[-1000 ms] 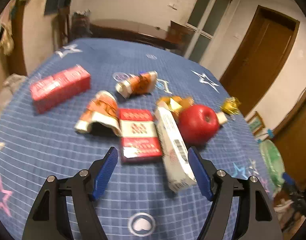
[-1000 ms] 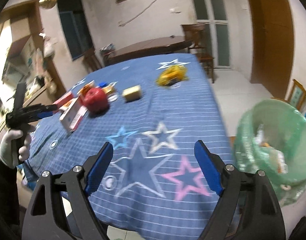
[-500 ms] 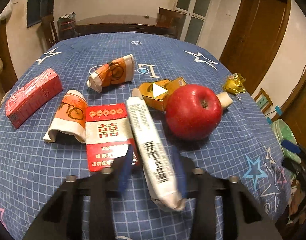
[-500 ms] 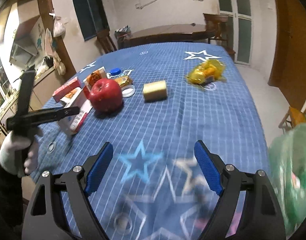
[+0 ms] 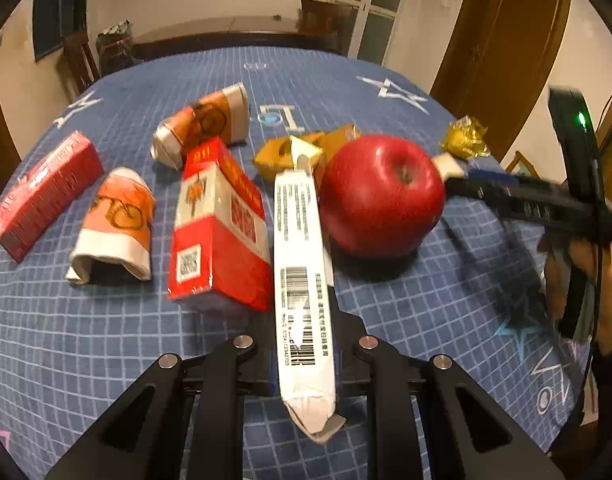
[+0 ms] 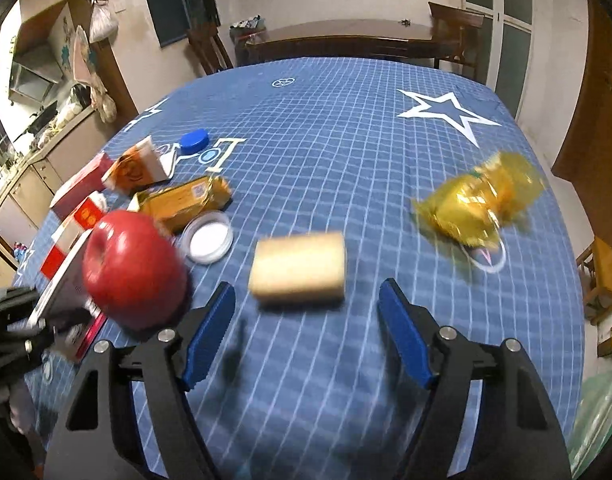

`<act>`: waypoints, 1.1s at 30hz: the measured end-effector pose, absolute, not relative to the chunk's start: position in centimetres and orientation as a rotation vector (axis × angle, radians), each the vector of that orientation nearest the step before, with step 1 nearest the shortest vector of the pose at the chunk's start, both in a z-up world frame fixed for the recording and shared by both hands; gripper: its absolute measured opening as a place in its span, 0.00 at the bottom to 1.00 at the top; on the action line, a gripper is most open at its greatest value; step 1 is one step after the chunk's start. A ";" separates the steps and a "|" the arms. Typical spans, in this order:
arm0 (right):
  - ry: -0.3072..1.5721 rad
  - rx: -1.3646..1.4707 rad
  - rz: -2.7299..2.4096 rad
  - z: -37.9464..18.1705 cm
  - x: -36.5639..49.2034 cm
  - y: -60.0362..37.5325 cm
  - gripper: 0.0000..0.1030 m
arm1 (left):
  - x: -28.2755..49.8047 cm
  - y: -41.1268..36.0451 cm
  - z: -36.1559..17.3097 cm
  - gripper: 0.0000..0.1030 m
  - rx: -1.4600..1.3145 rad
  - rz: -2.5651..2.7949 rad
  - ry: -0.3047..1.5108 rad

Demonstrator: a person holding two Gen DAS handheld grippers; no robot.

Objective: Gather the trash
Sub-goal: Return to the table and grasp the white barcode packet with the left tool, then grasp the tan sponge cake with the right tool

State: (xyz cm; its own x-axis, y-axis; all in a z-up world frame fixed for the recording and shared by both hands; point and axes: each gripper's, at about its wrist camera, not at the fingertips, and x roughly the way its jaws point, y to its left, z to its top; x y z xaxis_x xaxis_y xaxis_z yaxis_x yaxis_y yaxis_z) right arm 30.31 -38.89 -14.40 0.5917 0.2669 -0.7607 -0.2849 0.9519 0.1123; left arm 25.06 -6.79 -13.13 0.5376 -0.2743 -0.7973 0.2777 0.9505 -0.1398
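On the blue tablecloth: your left gripper pitches down, jaws closing on the white wrapper.
Your right gripper, tilted down, is narrowing, empty, before the tan block.

Two handheld grippers over the table, left one clamping, right one wide

The left gripper points steeply down with its jaws closing, pinched on the near end of a long white wrapper that runs out between its fingers just left of the red apple. The right gripper also tilts down, just right of the apple; its jaws stand wide, are closing, and hold nothing. In the left view, a hand grips the right tool's handle.
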 end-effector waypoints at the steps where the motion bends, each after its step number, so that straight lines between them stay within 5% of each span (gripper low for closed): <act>1: 0.884 -0.027 0.317 -14.4 30.8 -38.8 0.68 | 25.0 -6.8 -13.2 0.19 -0.002 -0.330 0.945; 9: 0.906 -0.063 0.307 -15.4 32.4 -37.3 0.48 | 24.8 -6.9 -13.1 0.17 -0.004 -0.304 0.907; 24: 0.635 -0.009 0.210 -9.9 20.0 -39.4 0.45 | 19.2 -5.9 -7.9 0.17 -0.016 -0.231 0.696; 33: 0.554 0.012 0.174 -7.3 13.2 -41.5 0.45 | 15.9 -12.1 -4.1 0.17 0.034 -0.370 0.605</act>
State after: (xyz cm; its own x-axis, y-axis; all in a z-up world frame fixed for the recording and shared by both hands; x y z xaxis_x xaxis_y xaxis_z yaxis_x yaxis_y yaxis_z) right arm 13.15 -41.45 -7.30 0.8362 0.1678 -0.5222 -0.1611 0.9852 0.0586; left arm 15.90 -12.14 -4.08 0.7590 -0.3298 -0.5614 0.3497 0.9338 -0.0758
